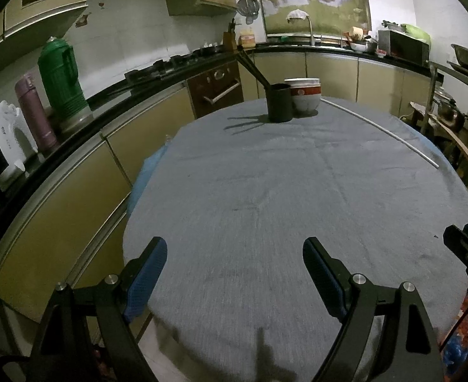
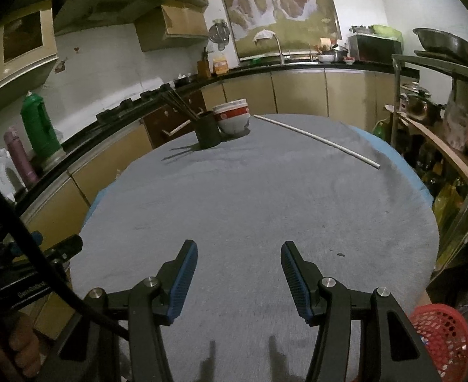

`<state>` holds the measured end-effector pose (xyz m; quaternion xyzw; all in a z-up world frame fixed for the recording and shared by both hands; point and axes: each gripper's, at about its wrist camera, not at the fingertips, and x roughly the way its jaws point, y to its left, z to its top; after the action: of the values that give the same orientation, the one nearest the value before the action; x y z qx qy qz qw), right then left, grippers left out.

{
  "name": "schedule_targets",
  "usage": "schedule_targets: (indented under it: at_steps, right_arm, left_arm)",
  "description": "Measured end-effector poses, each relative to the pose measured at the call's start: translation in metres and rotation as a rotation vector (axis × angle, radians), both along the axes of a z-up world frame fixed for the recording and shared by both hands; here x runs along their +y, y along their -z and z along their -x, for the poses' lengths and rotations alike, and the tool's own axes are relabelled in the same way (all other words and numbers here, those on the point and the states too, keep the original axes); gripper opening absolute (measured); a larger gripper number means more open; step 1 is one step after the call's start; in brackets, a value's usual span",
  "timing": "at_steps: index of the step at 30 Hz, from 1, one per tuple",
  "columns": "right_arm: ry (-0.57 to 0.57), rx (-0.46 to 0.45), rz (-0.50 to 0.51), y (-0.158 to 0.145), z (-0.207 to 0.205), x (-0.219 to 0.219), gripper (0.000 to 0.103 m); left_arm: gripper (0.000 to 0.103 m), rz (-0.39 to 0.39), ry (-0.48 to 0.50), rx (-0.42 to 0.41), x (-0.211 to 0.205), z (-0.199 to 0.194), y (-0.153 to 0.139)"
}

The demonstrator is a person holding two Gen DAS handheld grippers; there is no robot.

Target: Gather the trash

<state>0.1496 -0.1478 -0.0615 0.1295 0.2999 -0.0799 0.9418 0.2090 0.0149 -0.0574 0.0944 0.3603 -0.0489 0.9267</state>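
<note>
The left gripper (image 1: 234, 251) and the right gripper (image 2: 238, 254) hang over the near edge of the grey table (image 2: 249, 197), both wide open and empty. A thin white stick (image 2: 316, 138) lies far off on the right. A dark cup (image 2: 207, 129) touches stacked bowls (image 2: 232, 117). A red basket (image 2: 440, 334) sits low, right.
</note>
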Motion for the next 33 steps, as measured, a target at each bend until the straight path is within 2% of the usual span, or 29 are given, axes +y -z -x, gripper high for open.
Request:
schedule_targets:
  at_steps: [33]
  right_arm:
    - [-0.003, 0.058, 0.010, 0.017, -0.035, 0.004, 0.059]
  left_arm:
    - [0.087, 0.032, 0.022, 0.038, -0.002, -0.027, 0.012]
